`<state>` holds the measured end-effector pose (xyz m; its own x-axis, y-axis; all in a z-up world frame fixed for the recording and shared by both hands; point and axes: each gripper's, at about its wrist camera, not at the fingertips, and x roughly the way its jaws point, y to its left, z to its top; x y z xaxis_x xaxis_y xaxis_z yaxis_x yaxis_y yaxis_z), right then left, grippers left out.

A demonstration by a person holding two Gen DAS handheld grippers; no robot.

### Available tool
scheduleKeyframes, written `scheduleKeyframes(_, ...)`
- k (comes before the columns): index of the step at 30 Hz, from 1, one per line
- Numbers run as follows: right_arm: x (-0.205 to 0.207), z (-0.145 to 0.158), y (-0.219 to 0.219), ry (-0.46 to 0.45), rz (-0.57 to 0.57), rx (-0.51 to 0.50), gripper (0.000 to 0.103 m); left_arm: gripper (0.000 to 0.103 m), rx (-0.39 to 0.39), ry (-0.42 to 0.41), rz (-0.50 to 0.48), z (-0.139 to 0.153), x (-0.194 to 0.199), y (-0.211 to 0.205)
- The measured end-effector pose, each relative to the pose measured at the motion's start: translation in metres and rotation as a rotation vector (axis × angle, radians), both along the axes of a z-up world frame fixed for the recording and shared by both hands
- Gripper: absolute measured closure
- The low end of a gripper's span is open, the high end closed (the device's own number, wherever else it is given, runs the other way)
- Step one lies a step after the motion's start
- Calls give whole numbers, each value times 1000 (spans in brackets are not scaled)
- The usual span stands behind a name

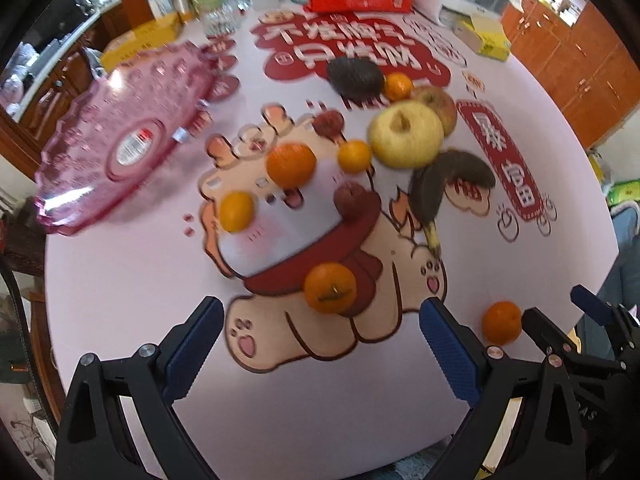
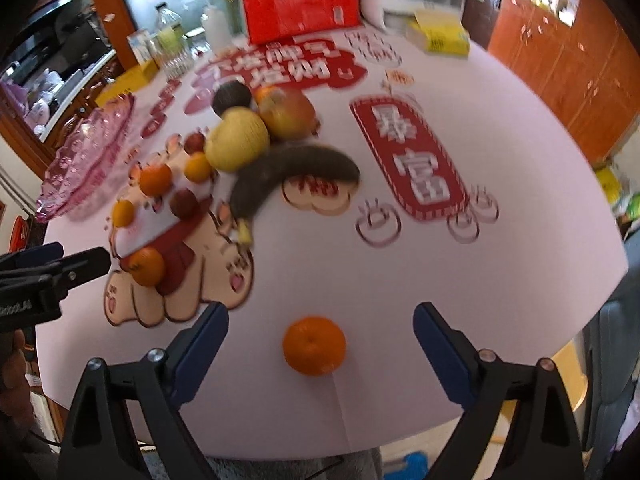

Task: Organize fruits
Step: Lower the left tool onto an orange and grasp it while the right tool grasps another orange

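Both claws hang spread with nothing between their fingers: my right gripper (image 2: 320, 340) hovers around a lone orange (image 2: 314, 345) near the table's (image 2: 500, 280) near edge, my left gripper (image 1: 320, 344) just short of another orange (image 1: 330, 288). Farther in I see a yellow apple (image 1: 406, 134), a blackened banana (image 1: 440, 184) and small oranges clustered mid-table. The pink glass plate (image 1: 120, 140) sits at the left edge.

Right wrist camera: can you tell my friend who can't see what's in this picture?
An open claw points at a tangerine sitting alone on a pink table, with nothing held. Farther back lie a dark banana, a yellow apple, a red apple and more tangerines, with an empty pink plate at the left.
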<state>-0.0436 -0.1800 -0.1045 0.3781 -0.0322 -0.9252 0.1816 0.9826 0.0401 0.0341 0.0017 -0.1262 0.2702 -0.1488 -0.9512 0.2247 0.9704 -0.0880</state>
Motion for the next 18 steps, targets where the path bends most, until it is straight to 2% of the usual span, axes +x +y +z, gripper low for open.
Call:
scheduleKeyframes(10,-5,-44,-18,106,-28,71,16,5,-7,55,20,-42,5,-9)
scheduleKeyframes(12,-5,-50,-18,126,-19,85,22,8,-24,58,41,-48,6,-7)
scheduleKeyframes(15,-5,-56,-14,137,12,104,24,10,-43,66,70,-54,10,-4)
scheduleKeyframes(18,-4,-60,-9,145,43,100,26,19,-48,63,92,-59,12,-2)
